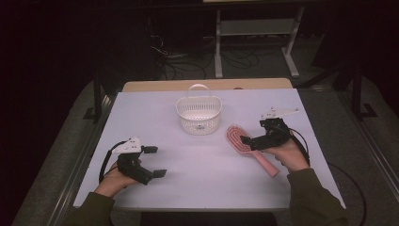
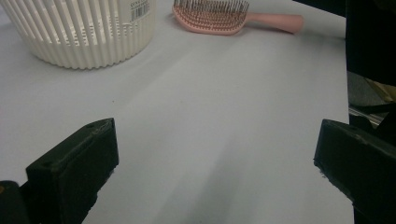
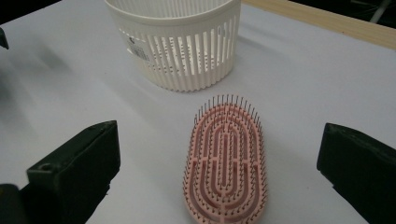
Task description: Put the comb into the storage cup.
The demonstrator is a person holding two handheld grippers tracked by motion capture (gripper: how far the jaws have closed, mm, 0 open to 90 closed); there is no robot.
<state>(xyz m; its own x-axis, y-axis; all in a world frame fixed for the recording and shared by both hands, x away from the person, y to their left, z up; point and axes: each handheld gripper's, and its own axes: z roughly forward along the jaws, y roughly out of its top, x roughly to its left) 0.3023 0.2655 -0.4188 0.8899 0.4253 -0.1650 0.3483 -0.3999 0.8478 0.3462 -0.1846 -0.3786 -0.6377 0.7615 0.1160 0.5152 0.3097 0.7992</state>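
On the white table [image 1: 197, 165], right of centre, the pink oval plastic hairbrush [image 1: 241, 140] lies bristles up, its handle angled toward the person, just beside the white slatted plastic basket [image 1: 199, 114]; the right gripper [image 1: 249, 140] hangs over the brush head, held from behind by the right hand [image 1: 288, 154], its fingers [image 3: 74, 172] spread wide either side of the head, touching nothing; the left gripper [image 1: 155, 161] rests low at the near left, left hand [image 1: 113, 179] beneath, its fingers [image 2: 74, 168] apart and empty.
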